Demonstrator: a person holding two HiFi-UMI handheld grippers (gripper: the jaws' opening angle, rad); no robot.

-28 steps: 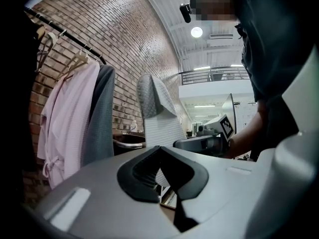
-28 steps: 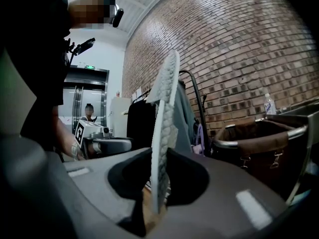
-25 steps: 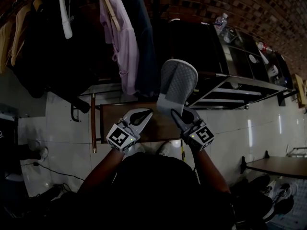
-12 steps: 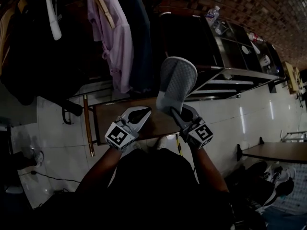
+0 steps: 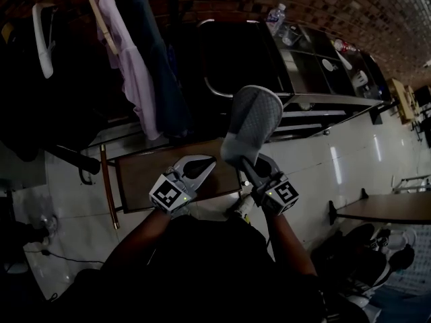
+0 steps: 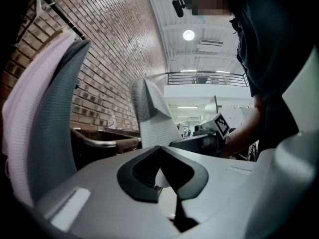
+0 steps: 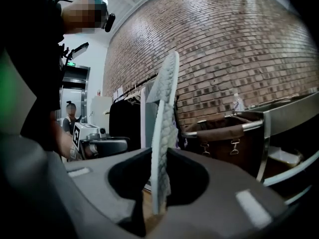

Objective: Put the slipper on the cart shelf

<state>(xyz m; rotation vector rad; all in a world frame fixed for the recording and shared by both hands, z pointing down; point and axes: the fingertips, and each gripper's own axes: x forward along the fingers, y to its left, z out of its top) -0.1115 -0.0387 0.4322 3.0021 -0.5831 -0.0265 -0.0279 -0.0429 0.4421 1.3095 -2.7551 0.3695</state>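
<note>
In the head view, we see the grey quilted fabric slipper [image 5: 252, 121] standing almost upright in the air, its heel end clenched in the right hand-held gripper [image 5: 248, 167]. The slipper is above the far edge of a low brown rectangular table [image 5: 145, 173] and in front of the metal cart [image 5: 316, 99], not yet on any of its shelves. The left hand-held gripper [image 5: 201, 165] is just beside the right one, tips together and clear of the slipper. A pale pink garment [image 5: 131, 69] and a dark blue garment [image 5: 160, 66] hang at upper left, near a white plastic hanger [image 5: 42, 40]. A clear plastic bottle [image 5: 275, 17] stands on top of the cart.

In the left hand-held gripper view, the jaws of the left hand-held gripper [image 6: 160, 153] are clenched on nothing. Beyond them we see the slipper [image 6: 149, 111] rising in front of the red brick wall [image 6: 107, 54], and the right hand-held gripper [image 6: 199, 136] below it.

In the right hand-held gripper view, the right hand-held gripper [image 7: 158, 158] pinches the slipper [image 7: 167, 93] edge-on, both pads pressed against it, and the slipper leans slightly right as it rises. The cart [image 7: 279, 114] stands to the right with a brown fabric bag [image 7: 224, 136] hung in its frame. The left hand-held gripper [image 7: 97, 144] shows at left.
</note>
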